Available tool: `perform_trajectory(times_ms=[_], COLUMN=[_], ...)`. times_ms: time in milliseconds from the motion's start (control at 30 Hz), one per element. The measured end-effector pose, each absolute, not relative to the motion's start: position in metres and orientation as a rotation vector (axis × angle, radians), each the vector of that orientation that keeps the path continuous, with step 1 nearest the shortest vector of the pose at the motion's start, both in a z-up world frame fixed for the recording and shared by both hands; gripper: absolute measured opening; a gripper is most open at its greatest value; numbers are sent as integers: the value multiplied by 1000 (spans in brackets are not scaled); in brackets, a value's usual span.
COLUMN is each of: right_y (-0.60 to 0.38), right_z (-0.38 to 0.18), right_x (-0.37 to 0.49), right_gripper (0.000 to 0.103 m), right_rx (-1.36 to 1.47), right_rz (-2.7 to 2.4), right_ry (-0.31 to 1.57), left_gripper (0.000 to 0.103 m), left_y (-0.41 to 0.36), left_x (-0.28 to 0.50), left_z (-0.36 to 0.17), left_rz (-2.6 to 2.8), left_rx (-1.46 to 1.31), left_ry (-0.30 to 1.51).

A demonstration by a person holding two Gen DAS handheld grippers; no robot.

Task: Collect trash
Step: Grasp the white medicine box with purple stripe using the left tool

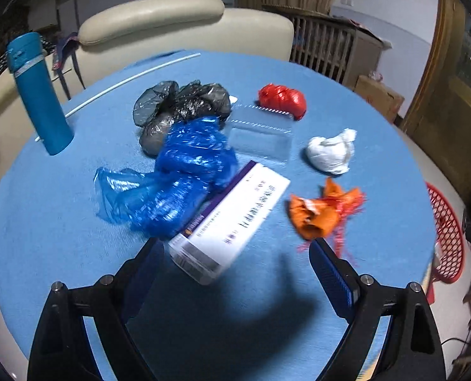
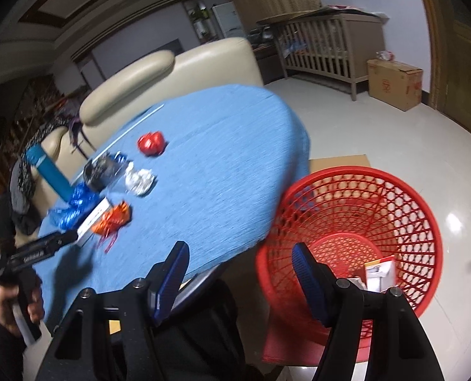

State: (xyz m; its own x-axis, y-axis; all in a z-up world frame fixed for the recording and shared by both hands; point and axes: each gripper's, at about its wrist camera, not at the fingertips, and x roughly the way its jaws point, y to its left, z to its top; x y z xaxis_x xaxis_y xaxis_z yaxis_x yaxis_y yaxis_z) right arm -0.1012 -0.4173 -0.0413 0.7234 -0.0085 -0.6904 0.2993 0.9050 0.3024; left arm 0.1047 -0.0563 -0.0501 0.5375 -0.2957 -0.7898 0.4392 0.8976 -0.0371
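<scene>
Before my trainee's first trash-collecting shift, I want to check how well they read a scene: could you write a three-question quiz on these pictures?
1. True or false: the left tool is clamped on the white box.
2. What lies nearest the orange wad? A) blue bottle B) white wad C) red wad
3. Fill in: the red basket stands on the ____, beside the table.

Key: 1 false; 2 B; 3 floor.

Dim indoor light from overhead; the left gripper (image 1: 232, 254) throws a soft shadow on the table (image 1: 61, 190). Glare spots the floor (image 2: 451, 222). Motion blur, bowed dark fisheye edges.
</scene>
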Motion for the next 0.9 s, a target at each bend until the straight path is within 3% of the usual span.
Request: perform_trajectory(times_ms=[367, 433, 467, 500, 600, 900], right_y=[-384, -379, -377, -374, -368, -314], right_z=[-49, -49, -48, -47, -44, -37], right_x=[-77, -73, -70, -68, -58, -2], right_gripper=[71, 71, 71, 71, 71, 71], right_rx=[341, 332, 326, 319, 305, 262], right_rz=[-117, -110, -105, -103, -89, 69], right_ry=[831, 839, 842, 842, 846, 860], left_gripper=[93, 83, 65, 59, 52, 51], left_y=[-68, -70, -69, -69, -63, -17], left_x=[144, 145, 142, 140, 134, 101], left_z=[-73, -75, -75, -74, -73, -62], left_rz=[-504, -481, -463, -479, -459, -328], left_rx=[205, 222, 246, 252, 254, 93], left_ry=[977, 972, 949, 945, 938, 908])
